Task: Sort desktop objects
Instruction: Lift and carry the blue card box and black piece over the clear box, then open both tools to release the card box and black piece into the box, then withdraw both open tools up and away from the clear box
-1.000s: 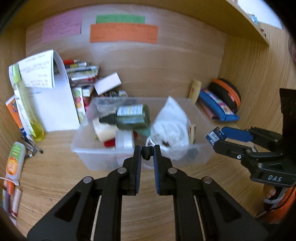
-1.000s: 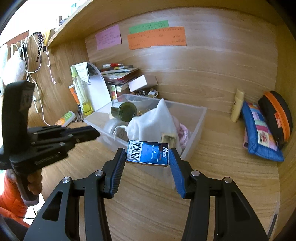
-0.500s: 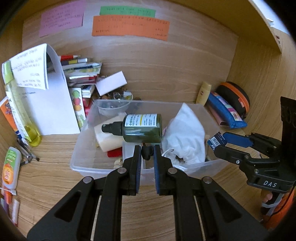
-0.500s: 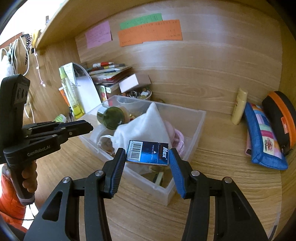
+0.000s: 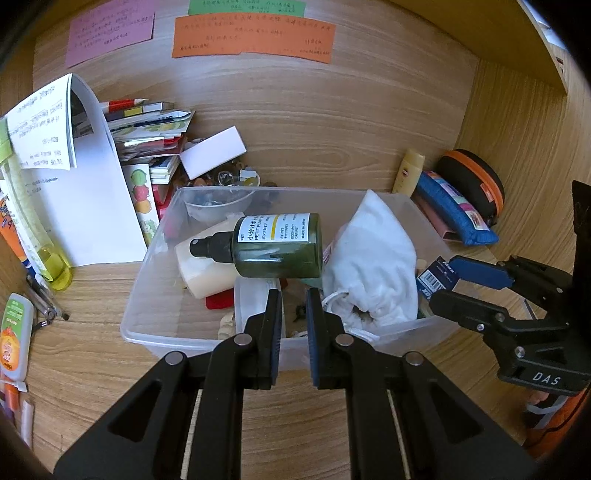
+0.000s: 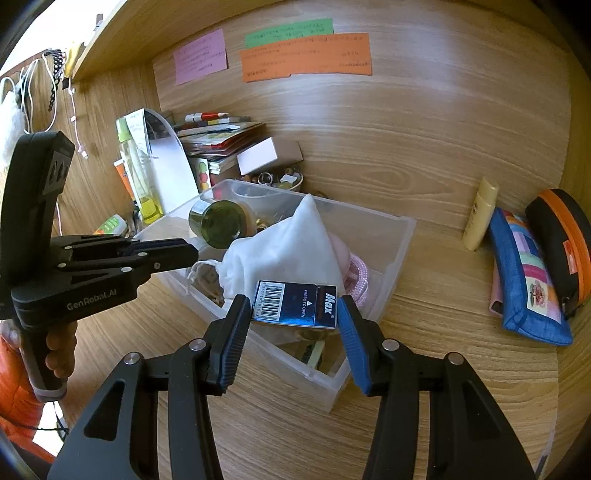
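Right gripper (image 6: 293,328) clamps blue staple box (image 6: 294,305) by its 2 short ends, above clear bin's (image 6: 391,266) near corner. Box likely light, stiff cardboard, glossy; end-grip suits it. Left gripper (image 5: 293,314) closed, empty, over the bin's near wall.

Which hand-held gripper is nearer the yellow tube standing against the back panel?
Right. The right hand-held gripper, clamping a blue staple box, sits nearer the yellow tube; the left hand-held gripper is farther left.

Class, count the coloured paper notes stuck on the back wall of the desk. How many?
3: pink note at left, green note top centre, orange note just below it. None appear hidden.
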`<state>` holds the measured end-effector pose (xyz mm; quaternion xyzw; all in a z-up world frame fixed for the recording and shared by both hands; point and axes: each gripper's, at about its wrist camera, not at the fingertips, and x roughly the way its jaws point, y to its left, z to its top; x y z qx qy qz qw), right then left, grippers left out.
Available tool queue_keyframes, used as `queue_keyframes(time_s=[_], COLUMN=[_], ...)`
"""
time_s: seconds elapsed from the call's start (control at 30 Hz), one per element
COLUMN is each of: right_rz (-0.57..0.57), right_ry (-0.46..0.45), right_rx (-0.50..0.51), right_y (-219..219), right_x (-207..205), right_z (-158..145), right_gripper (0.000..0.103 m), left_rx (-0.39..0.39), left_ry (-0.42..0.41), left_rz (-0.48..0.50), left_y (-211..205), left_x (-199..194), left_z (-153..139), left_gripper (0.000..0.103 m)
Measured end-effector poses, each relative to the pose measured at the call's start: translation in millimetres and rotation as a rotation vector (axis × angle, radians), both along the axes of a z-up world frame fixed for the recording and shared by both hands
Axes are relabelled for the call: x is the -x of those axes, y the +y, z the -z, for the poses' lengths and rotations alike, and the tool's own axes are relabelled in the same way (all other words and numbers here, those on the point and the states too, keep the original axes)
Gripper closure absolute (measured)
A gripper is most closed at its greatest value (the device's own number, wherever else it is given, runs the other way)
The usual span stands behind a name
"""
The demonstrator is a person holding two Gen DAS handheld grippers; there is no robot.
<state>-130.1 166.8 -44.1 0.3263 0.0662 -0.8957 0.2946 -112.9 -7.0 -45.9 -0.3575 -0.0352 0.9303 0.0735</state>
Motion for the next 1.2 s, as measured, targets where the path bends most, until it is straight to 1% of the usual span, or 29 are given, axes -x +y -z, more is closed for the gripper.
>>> queue_keyframes(time_s=[0.23,0.33,0.43,0.47,0.5,0.53,0.6,0.63,0.7,0.83,0.9,0.97,1.03,1.1,1.2], right_rz=[0.012,0.013,0.015,0.017,0.018,0.024,0.041,0.046,0.048,0.062,0.068,0.083,0.096,0.097,0.096], right_ry=[0.001,0.005,0.011,0.014,0.017,0.022,0.041,0.053,0.068,0.098,0.115,0.133,0.154,0.166,0.172], right_rx=[0.01,0.008,0.011,0.012,0.012,0.014,0.02,0.023,0.029,0.038,0.043,0.046,0.039,0.039,0.05], right_y=[2.7,2.7,3.5,3.9,4.3,5.1,6.8,7.4,8.1,8.9,9.7,10.6,10.9,10.9,11.9], right_x=[-4.0,-7.2,-11.3,-12.4,-14.0,-15.8,-20.0,-23.0,-28.1,-38.1,-43.5,-50.3,-56.3,-63.1,-71.2], right_z=[-6.0,-7.6,-10.1,-11.2,-12.3,-13.6,-16.3,-18.4,-22.6,-32.1,-36.1,-40.4,-43.3,-45.8,-48.3], right_gripper=[0.056,0.056,0.056,0.056,0.052,0.043,0.038,0.038,0.037,0.031,0.027,0.024,0.022,0.021,0.021], left_rx=[0.001,-0.001,-0.001,0.001,0.005,0.01,0.014,0.015,0.016,0.021,0.025,0.037,0.048,0.058,0.066], left_ry=[0.008,0.014,0.024,0.029,0.037,0.047,0.059,0.066,0.078,0.108,0.128,0.153,0.174,0.187,0.211], left_rz=[-0.011,-0.02,-0.031,-0.036,-0.044,-0.051,-0.055,-0.06,-0.074,-0.098,-0.114,-0.139,-0.152,-0.169,-0.187], left_y=[-2.2,-3.5,-5.2,-5.5,-5.8,-6.0,-6.3,-6.6,-7.9,-10.4,-11.5,-12.0,-11.4,-11.3,-10.6], left_x=[-7.0,-12.1,-17.8,-20.3,-22.6,-25.6,-31.0,-34.0,-39.7,-52.2,-59.6,-67.3,-75.9,-82.3,-93.3], left_z=[-3.3,-5.9,-9.2,-10.5,-11.6,-13.1,-16.2,-17.8,-21.1,-29.4,-33.7,-38.2,-42.6,-46.0,-51.2], left_gripper=[0.091,0.087,0.077,0.07,0.065,0.063,0.06,0.059,0.051,0.046,0.035,0.029,0.025,0.016,0.009])
